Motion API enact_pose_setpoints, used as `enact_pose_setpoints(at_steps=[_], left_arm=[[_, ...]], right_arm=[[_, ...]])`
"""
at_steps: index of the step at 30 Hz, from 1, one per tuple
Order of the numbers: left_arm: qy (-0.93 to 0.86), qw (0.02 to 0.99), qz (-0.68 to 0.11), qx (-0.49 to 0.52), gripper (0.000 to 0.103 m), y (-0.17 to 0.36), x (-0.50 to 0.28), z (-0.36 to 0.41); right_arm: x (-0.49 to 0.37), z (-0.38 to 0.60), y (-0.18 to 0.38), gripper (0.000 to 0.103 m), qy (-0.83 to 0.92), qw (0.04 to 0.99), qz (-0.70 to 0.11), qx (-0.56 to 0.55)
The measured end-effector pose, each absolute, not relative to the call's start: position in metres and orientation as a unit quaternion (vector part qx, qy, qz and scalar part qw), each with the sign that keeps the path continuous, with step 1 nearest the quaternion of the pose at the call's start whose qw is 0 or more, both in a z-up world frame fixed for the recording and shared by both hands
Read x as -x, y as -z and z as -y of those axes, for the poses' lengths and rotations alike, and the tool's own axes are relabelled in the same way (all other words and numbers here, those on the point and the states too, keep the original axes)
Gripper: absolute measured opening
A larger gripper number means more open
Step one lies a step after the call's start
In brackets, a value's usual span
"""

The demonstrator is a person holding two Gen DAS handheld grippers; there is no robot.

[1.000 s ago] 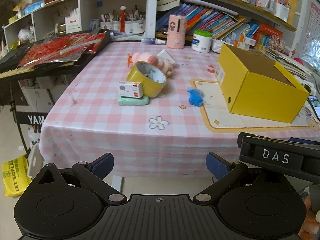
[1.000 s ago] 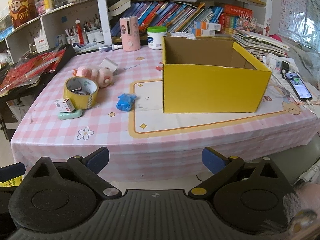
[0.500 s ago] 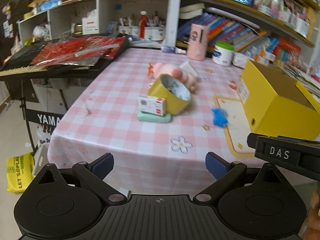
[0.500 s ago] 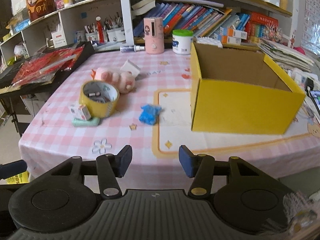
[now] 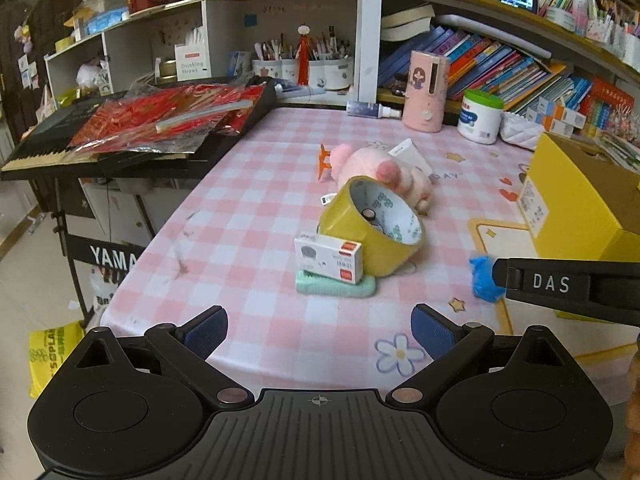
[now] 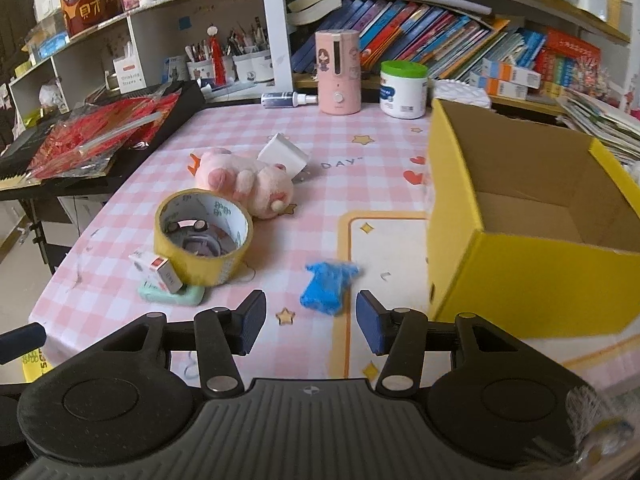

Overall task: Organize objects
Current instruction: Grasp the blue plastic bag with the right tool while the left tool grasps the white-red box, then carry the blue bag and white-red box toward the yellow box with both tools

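**Blue item lined up for the yellow box**

Sorting appears to be at its opening step: the yellow box [image 6: 532,276] looks bare inside as far as its interior shows, and every loose thing lies outside it on the checked surface [image 6: 352,128]. Nearest the box, just off its left wall, sits a small crumpled blue item [image 6: 326,287]. Farther left of the box are a yellow tape roll [image 6: 203,246] with small bits inside its core, a little white carton [image 6: 156,270] leaning on a mint-green bar [image 6: 176,295], and, behind them, a pink plush toy [image 6: 244,182] beside a white charger block [image 6: 283,155].

The right gripper [image 6: 311,323] hovers low in front of the blue item with its jaws partly spread and nothing between them, so the blue item is judged to be the first pick. The left gripper [image 5: 319,332] hangs short of the tape roll and carton, jaws wide apart, holding nothing.

Next, the right gripper would need to advance until its pads bracket the blue item, descend to the surface, and close gently, since the item looks soft and light.
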State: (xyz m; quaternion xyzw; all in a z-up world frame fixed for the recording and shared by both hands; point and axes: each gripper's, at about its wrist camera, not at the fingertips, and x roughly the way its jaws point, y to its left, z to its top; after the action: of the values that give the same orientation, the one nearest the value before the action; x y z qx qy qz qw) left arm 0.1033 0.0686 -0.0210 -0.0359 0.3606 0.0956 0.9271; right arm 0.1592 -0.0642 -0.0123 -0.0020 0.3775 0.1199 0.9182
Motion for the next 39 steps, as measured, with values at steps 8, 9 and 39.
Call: enact_pose_setpoints(at_steps=[8, 9, 39], left_arm=[[-0.105, 0.919, -0.378, 0.029, 0.099, 0.033, -0.133, -0.074], [-0.104, 0.919, -0.380, 0.028, 0.099, 0.034, -0.136, -0.074], [-0.069, 0.912, -0.402, 0.030, 0.053, 0.053, -0.192, -0.083]], right_arm=[[-0.204, 0.052, 0.033, 0.048, -0.120, 0.902, -0.414, 0.015], [-0.208, 0.051, 0.036, 0.048, -0.118, 0.900, -0.419, 0.018], [-0.249, 0.058, 0.048, 0.025, -0.153, 0.877, -0.455, -0.013]])
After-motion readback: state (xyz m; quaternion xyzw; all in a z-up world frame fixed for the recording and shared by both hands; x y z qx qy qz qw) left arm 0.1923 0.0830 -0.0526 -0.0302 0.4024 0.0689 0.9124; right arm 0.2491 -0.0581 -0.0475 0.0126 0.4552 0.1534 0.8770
